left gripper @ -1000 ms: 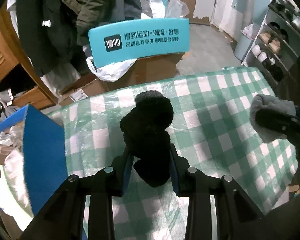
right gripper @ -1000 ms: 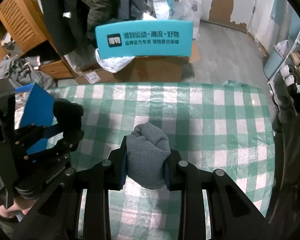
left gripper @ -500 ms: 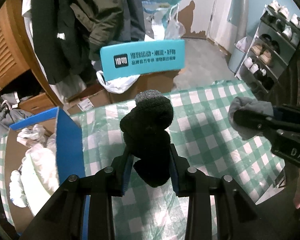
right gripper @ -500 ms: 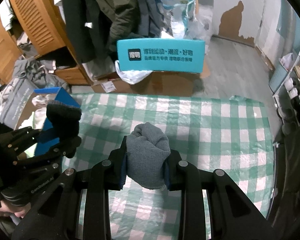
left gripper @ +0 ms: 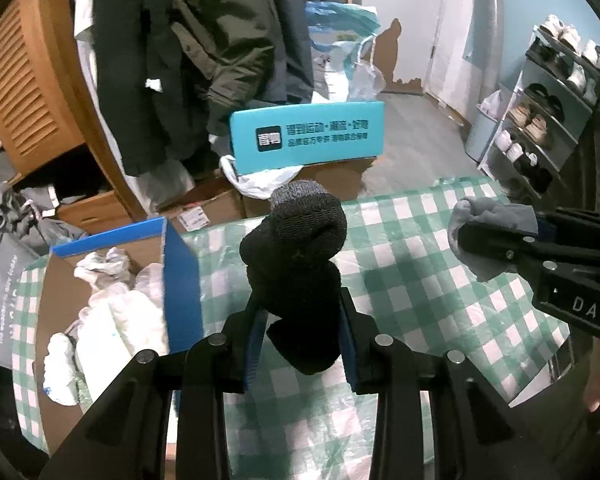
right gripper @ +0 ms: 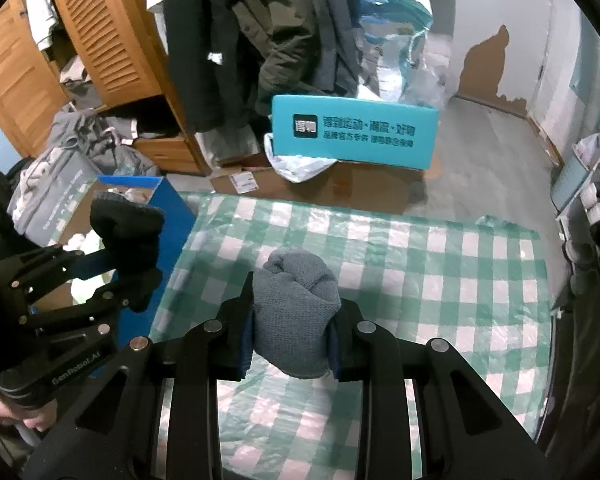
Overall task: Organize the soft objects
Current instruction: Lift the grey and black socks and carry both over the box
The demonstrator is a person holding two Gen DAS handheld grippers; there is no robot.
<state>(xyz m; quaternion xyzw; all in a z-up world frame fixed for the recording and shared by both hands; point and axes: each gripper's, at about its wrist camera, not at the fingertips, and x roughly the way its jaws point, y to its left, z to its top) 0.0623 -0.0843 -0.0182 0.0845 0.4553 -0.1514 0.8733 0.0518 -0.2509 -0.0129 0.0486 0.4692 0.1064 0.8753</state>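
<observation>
Landmark: the blue box, open at the top, standing at the left end of the surface with the green checked cover.
Box contents: white soft things fill much of it.
Left tool: clamped on a rolled black sock, held in the air just to the right of the box wall.
Right tool: clamped on a rolled grey sock, held above the middle of the surface, well to the right of the box.
Step, as I judge: both socks are being carried, probably toward the box.
Risk one: the black roll stands high above the pads, so it may unroll or slip if the grip loosens.
Risk two: the box wall is tall; a low approach may strike it and push the box off the surface edge.
Risk three: both tools going to one box may hit each other.
Risk four: the full box may let a sock roll out.
</observation>
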